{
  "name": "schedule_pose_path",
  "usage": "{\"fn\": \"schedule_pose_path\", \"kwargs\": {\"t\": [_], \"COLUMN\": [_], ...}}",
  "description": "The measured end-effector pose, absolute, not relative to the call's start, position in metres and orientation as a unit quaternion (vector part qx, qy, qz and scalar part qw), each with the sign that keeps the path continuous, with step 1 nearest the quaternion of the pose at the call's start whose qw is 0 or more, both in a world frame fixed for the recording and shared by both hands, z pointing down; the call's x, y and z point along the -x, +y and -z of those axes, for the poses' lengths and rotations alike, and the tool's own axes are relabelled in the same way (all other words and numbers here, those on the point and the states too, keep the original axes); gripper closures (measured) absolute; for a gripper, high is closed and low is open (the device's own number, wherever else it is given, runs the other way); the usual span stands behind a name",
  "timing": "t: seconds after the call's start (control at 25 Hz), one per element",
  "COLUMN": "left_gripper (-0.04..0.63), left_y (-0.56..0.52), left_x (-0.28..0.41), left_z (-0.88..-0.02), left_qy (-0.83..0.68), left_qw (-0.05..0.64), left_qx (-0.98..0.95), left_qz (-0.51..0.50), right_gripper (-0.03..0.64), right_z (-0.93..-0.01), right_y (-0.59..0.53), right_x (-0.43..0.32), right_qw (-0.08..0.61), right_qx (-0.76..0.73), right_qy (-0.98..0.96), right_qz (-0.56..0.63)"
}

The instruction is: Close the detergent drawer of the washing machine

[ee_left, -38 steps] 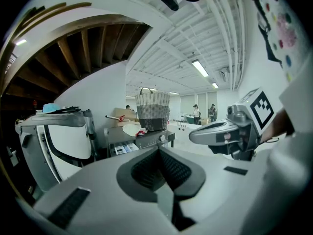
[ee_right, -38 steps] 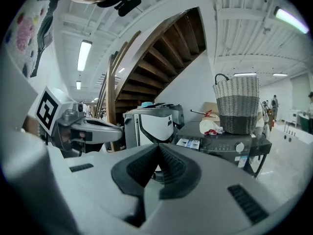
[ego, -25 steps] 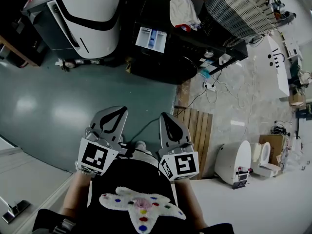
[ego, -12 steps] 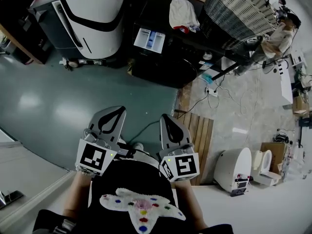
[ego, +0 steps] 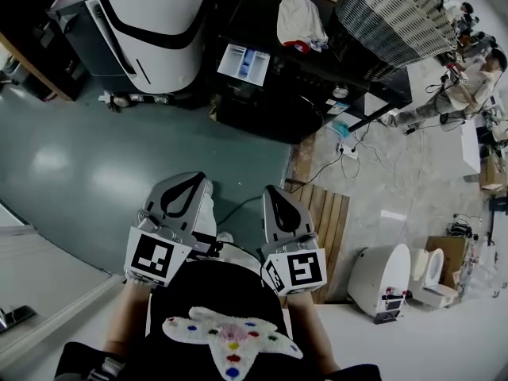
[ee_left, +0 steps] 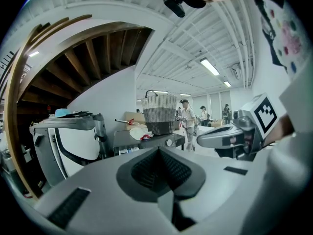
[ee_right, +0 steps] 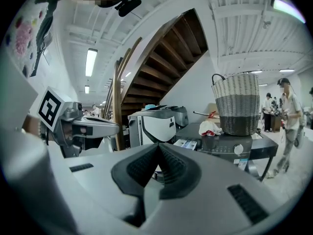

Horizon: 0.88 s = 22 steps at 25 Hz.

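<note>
Two grippers (ego: 193, 181) (ego: 271, 190), one washing machine (ego: 274, 105), one detergent drawer (ego: 244, 63), one wicker basket (ego: 389, 14)

open floor (ego: 95, 165) to washing machine (ego: 270, 105), cables (ego: 361, 143) right

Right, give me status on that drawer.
Left tongs shut, empty. Right tongs shut, empty. Detergent drawer open, far ahead. Floor between.

Upper left on the green floor (ego: 95, 165): a white-and-black appliance (ego: 151, 30). Further right, a woven basket (ego: 389, 13) with a crumpled white cloth (ego: 300, 18) just beside it, and lower down a power strip (ego: 343, 142) among loose cables, a slatted wooden board (ego: 324, 215) and a white rounded unit (ego: 379, 270). Far right, a person (ego: 467, 86) standing; in the right gripper view, a wooden staircase (ee_right: 166, 58) overhead.
</note>
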<state>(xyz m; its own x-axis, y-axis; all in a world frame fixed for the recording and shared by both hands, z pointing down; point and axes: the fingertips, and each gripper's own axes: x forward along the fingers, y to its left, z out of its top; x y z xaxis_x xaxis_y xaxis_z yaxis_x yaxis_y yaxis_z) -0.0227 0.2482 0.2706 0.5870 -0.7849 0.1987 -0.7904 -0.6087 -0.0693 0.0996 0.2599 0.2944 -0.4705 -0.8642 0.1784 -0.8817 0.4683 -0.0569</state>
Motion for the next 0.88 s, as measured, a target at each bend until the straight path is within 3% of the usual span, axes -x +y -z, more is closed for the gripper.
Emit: {"fn": "schedule_pose_path", "kwargs": {"t": [0.88], "left_gripper": [0.584], "left_y": [0.064], "left_x": [0.051], "left_z": [-0.263], "left_qy": [-0.375], "left_qw": [0.009], "left_qx": [-0.922], "left_qz": [-0.097], "right_gripper": [0.612], "right_z": [-0.283], "right_y": [0.089], "right_x": [-0.064], "right_qw": [0.071], "right_qx": [-0.563], "right_qy": [-0.82], "right_qz": [-0.076]}}
